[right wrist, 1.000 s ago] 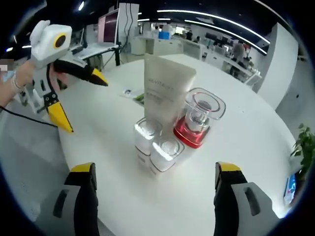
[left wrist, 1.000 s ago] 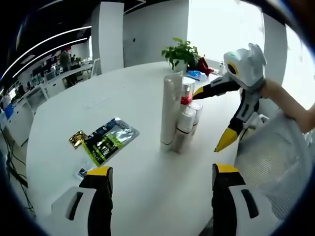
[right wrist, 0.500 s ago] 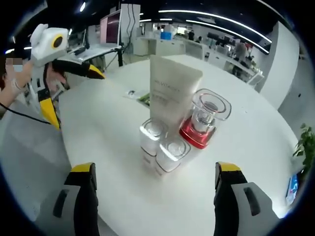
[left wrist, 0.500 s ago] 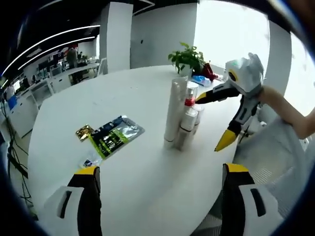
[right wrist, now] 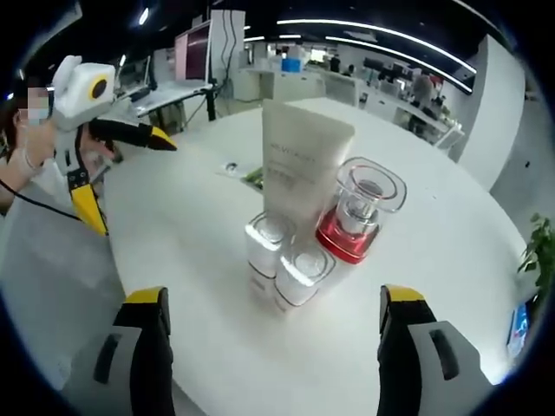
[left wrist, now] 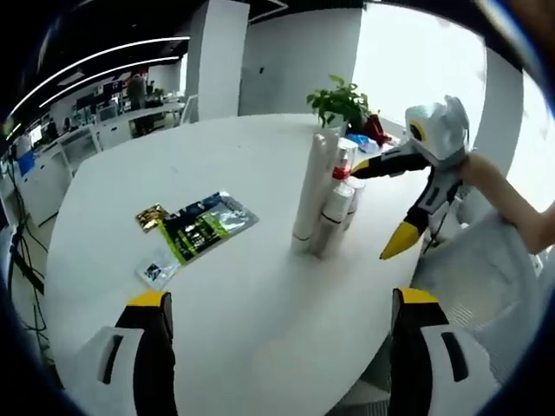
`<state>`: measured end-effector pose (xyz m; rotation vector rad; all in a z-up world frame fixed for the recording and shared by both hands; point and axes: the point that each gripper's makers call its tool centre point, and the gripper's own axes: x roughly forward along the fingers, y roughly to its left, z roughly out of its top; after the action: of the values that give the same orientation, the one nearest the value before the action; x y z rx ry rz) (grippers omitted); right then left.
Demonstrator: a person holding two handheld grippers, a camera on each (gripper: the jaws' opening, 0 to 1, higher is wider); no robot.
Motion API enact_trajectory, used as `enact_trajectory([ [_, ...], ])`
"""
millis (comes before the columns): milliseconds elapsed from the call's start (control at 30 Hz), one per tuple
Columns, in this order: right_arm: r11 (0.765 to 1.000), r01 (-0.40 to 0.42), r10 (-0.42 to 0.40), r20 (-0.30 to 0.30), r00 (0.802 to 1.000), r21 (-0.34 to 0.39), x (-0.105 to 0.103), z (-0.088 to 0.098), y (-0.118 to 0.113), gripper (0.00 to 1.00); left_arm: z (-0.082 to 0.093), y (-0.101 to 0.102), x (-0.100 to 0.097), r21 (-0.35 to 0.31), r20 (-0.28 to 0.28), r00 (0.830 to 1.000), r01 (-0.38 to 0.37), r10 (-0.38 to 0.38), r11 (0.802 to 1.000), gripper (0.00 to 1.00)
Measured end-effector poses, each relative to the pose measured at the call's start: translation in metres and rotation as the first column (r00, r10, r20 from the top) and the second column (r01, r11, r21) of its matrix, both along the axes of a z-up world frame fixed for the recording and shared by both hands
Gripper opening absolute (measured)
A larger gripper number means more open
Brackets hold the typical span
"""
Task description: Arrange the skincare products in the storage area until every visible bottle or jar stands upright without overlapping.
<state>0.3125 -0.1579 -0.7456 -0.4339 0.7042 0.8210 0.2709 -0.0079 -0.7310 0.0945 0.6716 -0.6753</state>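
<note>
On the round white surface (right wrist: 451,225) four skincare products stand upright in a tight cluster: a tall white tube (right wrist: 305,169), a red-based pump bottle (right wrist: 357,212) with a clear cap, and two small clear-capped bottles (right wrist: 266,247) (right wrist: 299,273) just in front. They sit toward the surface's edge nearest the right tongs (right wrist: 269,347); whether they touch is hard to tell. Both the left tongs (left wrist: 277,338) and the right ones are spread wide and hold nothing. A dark green sachet pack (left wrist: 199,230) lies flat, well apart. The likely risk is a jaw clipping the tall tube during any approach, toppling it onto its close-packed neighbours.
</note>
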Motion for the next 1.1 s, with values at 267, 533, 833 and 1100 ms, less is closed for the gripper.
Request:
enact_trajectory([
  [267,1.000,0.006,-0.006,0.007,1.000,0.012,0.000,0.002,0.001,1.00,-0.004,0.012,0.005,0.011,-0.003,1.000,-0.020,0.020,1.000,0.99],
  [533,1.000,-0.005,0.005,0.019,1.000,0.011,0.000,0.004,0.004,1.00,-0.015,0.024,0.008,0.067,-0.011,1.000,-0.022,0.023,0.998,0.99],
  [833,1.000,0.004,-0.004,0.019,1.000,0.019,0.003,0.006,0.003,1.00,-0.017,0.026,0.006,0.062,-0.021,0.999,-0.029,0.030,0.998,0.99],
  [1100,0.999,0.011,-0.012,0.028,1.000,0.039,0.005,0.010,0.003,1.00,-0.013,0.025,0.005,0.043,-0.013,0.999,-0.041,0.041,0.998,0.99],
])
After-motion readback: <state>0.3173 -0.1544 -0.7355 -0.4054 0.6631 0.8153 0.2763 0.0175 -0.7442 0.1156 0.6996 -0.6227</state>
